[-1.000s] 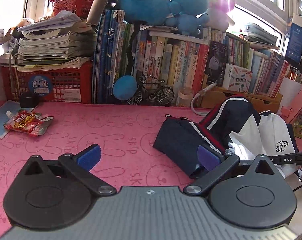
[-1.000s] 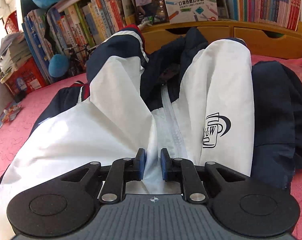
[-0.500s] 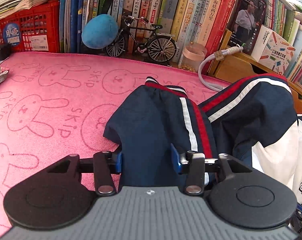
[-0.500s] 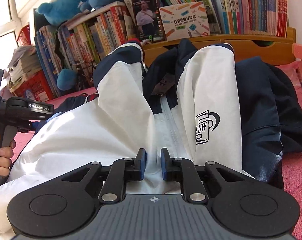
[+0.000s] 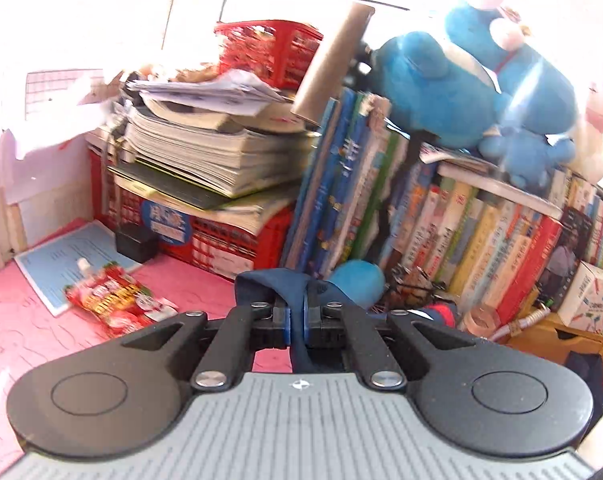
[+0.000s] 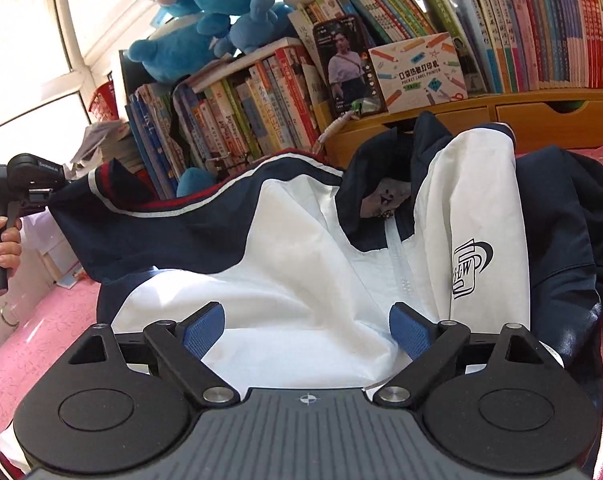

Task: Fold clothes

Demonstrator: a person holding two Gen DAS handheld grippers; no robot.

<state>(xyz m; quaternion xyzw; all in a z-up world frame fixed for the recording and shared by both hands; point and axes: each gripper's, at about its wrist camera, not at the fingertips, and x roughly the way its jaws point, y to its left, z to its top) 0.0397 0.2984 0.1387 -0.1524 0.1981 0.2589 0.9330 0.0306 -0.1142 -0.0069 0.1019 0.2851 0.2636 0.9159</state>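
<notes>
My left claw is clamped on the jacket sleeve, raised at 9 o'clock. My right claw is spread apart over the white hem at 6 o'clock. I should draw the sleeve taut before laying it across the body.

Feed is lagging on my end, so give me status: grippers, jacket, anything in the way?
Left gripper shut on navy sleeve, lifted off the mat. Right gripper open over the jacket white front. Snack pouch on the mat at left, apart from the jacket.

"POCKET LABEL PRINTER" on box, "S·L·W" on jacket
</notes>
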